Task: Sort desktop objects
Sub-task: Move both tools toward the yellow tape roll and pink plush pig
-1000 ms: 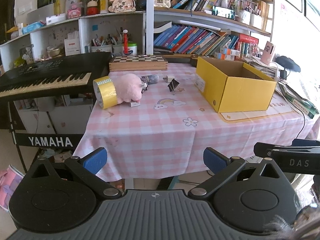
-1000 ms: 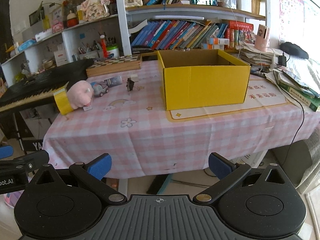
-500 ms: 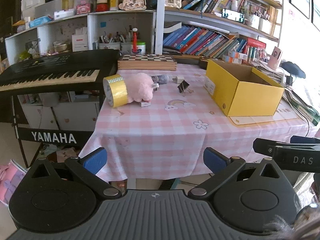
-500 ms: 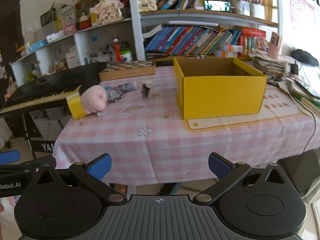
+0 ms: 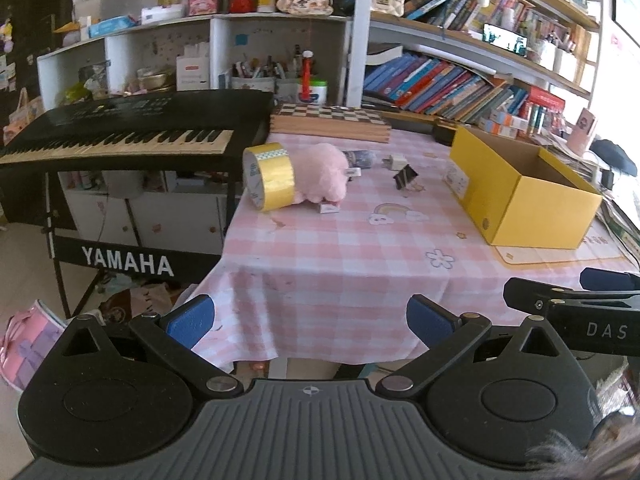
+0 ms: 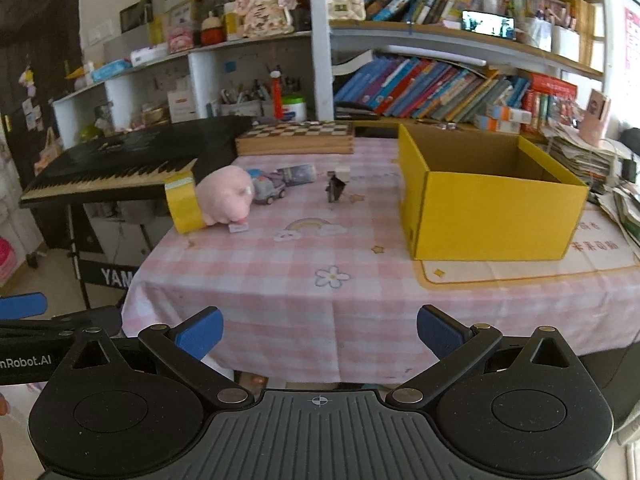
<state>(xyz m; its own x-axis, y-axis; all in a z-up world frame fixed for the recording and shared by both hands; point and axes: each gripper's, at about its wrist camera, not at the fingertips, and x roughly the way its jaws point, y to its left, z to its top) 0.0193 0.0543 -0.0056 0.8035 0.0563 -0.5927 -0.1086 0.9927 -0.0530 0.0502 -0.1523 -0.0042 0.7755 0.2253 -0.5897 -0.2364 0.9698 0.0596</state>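
On the pink checked table (image 5: 360,248) (image 6: 360,264) lie a yellow tape roll (image 5: 269,176) (image 6: 182,206), a pink plush pig (image 5: 322,174) (image 6: 228,196), a small toy car (image 6: 269,191), a black binder clip (image 5: 405,177) (image 6: 335,189) and a small white plug (image 5: 392,162). An open yellow cardboard box (image 5: 520,196) (image 6: 488,200) stands on the table's right half. My left gripper (image 5: 310,320) and right gripper (image 6: 320,330) hang open in front of the table's near edge, well short of the objects, nothing between their blue pads.
A black keyboard on a stand (image 5: 120,132) (image 6: 120,164) abuts the table's left side. A wooden chessboard box (image 5: 330,122) (image 6: 296,136) lies at the back. Crowded bookshelves (image 5: 460,84) rise behind. Stacked papers (image 6: 580,156) and cables sit right of the box.
Both grippers have swung and drawn back slightly, so the table and objects slid rightward in both views. Both stayed open and nothing on the table moved.
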